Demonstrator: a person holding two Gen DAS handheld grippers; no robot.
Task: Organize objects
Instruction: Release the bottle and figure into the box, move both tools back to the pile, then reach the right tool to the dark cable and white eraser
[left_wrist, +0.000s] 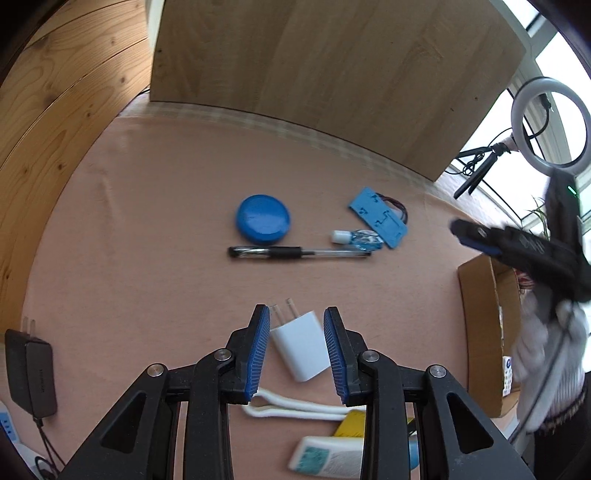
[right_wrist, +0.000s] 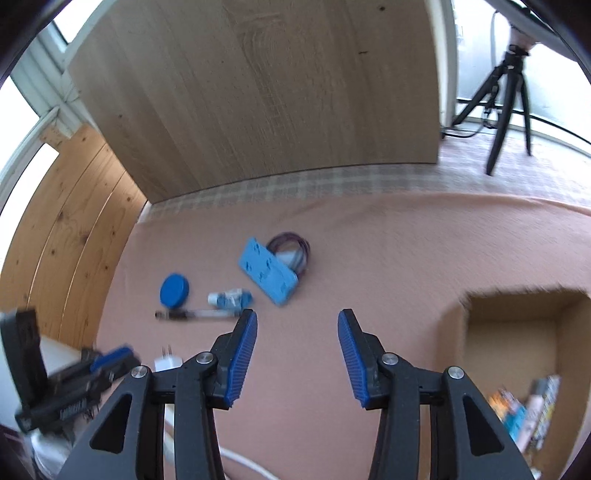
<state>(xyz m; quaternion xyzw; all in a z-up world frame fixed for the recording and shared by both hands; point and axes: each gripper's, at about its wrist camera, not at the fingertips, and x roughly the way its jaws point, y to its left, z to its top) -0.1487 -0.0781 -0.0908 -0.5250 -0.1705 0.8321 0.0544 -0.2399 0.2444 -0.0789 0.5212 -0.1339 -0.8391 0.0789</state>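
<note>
My left gripper (left_wrist: 295, 321) is open, its blue pads on either side of a white USB wall charger (left_wrist: 301, 345) lying on the pink cloth, not closed on it. Farther off lie a black pen (left_wrist: 295, 253), a round blue lid (left_wrist: 263, 218), a small blue-and-white bottle (left_wrist: 356, 238) and a blue plastic plate (left_wrist: 378, 216) with a coiled cable. My right gripper (right_wrist: 297, 321) is open and empty above bare cloth, left of the cardboard box (right_wrist: 517, 332). The same blue plate (right_wrist: 267, 271), lid (right_wrist: 174, 290) and pen (right_wrist: 195, 314) lie ahead of it to the left.
A black power adapter (left_wrist: 31, 369) lies at the left edge. White cord (left_wrist: 295, 408), a yellow item and a white-teal pack (left_wrist: 325, 456) lie under my left gripper. The box holds several packets (right_wrist: 528, 413). A wooden board (left_wrist: 332, 74) stands at the back, a tripod (right_wrist: 506, 92) and ring light (left_wrist: 548, 122) at the right.
</note>
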